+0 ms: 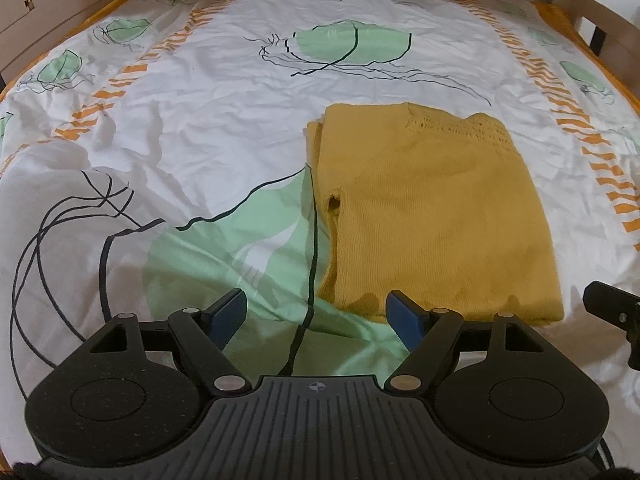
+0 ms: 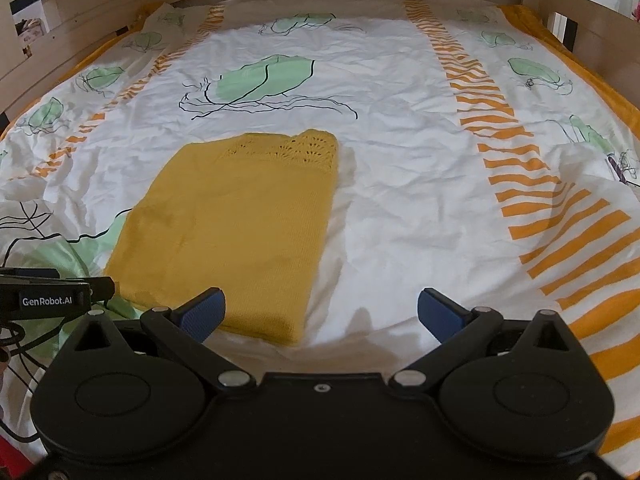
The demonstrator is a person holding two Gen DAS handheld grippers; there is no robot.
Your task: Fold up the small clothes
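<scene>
Although the yellow knit garment (image 1: pixel 436 216) is already lying as a neat rectangle on the patterned bedsheet (image 1: pixel 208 92), its lace trim at the far end, both tools are hovering just short of its near edge with nothing in them. The left gripper (image 1: pixel 316 316) is holding its jaws spread by the near-left corner, and the right gripper (image 2: pixel 320 312) is holding its jaws spread by the near-right corner. The fold is looking nearly finished; a further fold would mean pinching the near corners and carrying them toward the trim.
</scene>
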